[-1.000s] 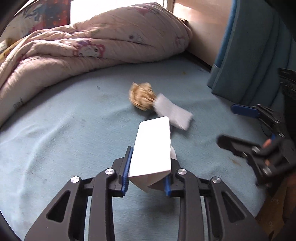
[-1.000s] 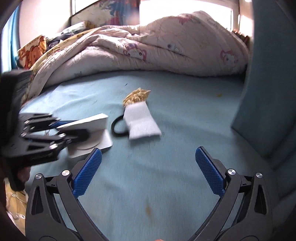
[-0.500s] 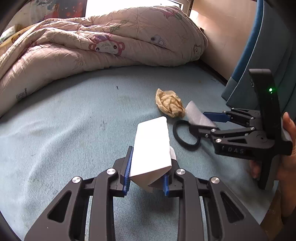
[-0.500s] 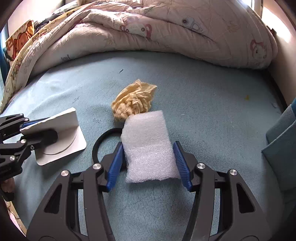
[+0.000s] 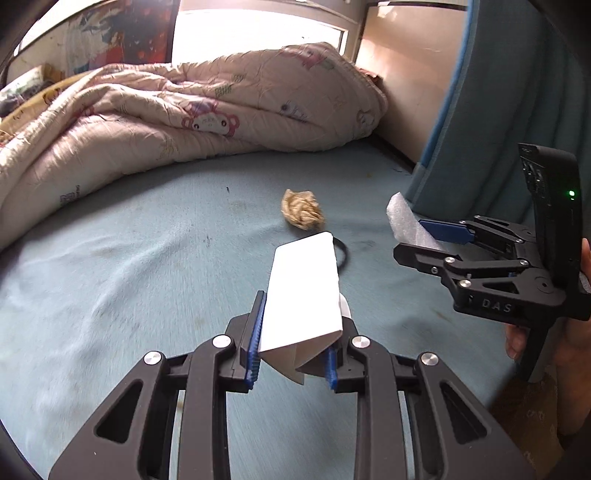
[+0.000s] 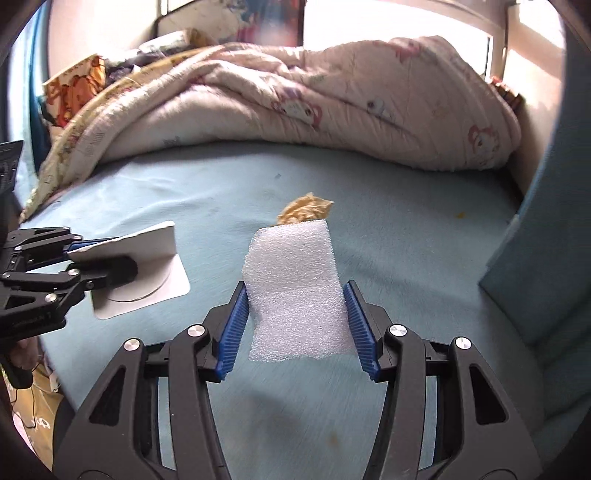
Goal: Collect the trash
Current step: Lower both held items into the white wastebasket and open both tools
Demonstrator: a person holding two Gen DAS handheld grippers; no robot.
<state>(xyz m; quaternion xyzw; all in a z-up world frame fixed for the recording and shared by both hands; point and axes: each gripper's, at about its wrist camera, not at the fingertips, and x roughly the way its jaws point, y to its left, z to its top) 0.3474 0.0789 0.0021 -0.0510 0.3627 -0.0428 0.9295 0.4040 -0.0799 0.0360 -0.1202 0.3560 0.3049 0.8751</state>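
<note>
We see a light blue bed sheet [image 5: 110,266] with faint stains. A pink cartoon-print quilt [image 5: 207,110] lies bunched along the sheet's far edge. A black loop [image 5: 341,254] lies on the sheet, nearer than the quilt. Blue padded panel [image 6: 546,240] stands at the sheet's right edge. Bright window [image 5: 258,33] behind the quilt.

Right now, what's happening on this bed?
A person is picking trash off the bed with a hand-held gripper in each hand. The left hand-held gripper is clamped on a folded white card. The right hand-held gripper has just been closing and now pinches a white foam sheet, lifted off the blue sheet. A crumpled tan paper wad and a black hair tie are not yet collected.
</note>
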